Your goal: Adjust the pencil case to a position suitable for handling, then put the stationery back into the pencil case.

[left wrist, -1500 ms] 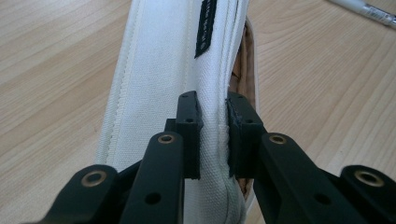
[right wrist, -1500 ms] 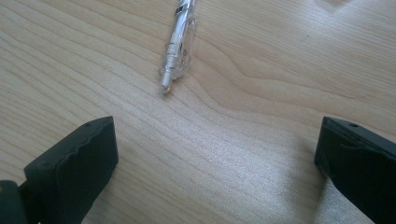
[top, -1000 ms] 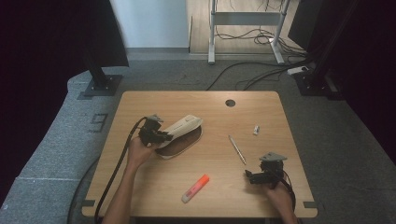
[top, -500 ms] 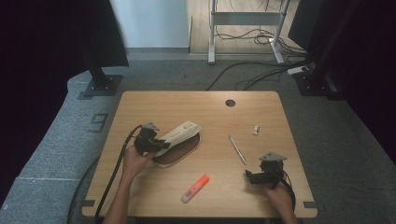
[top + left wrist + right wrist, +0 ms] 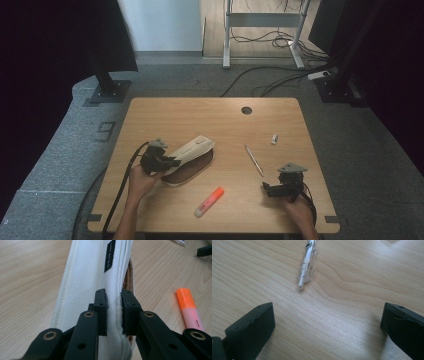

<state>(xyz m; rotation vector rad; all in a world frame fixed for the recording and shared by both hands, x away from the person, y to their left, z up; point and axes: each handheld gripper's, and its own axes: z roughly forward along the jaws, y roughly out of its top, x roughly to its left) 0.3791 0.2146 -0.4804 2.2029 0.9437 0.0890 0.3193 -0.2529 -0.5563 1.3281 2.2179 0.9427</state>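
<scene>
We have the left gripper [image 5: 113, 315] clenched on the near end of the pencil case [image 5: 190, 159], its two black jaws pinching a fold of the white canvas along the seam, as the left gripper view shows. The case lies slantwise on the table [image 5: 165, 115], left of the pen [image 5: 253, 160] and just behind the orange highlighter [image 5: 209, 201], with its brown inside showing along the lower edge, so we take it to be partly open. We judge it light and soft: the cloth will buckle and sag rather than lift as one piece, and a pinch on a single layer may slip or only tug the flap. The stitched seam and the rounded end are the firmest places to take hold, and that is where our jaws sit now. Our right gripper [image 5: 328, 325] rests released near the pen's tip, jaws spread wide over bare wood, grasping nothing.
</scene>
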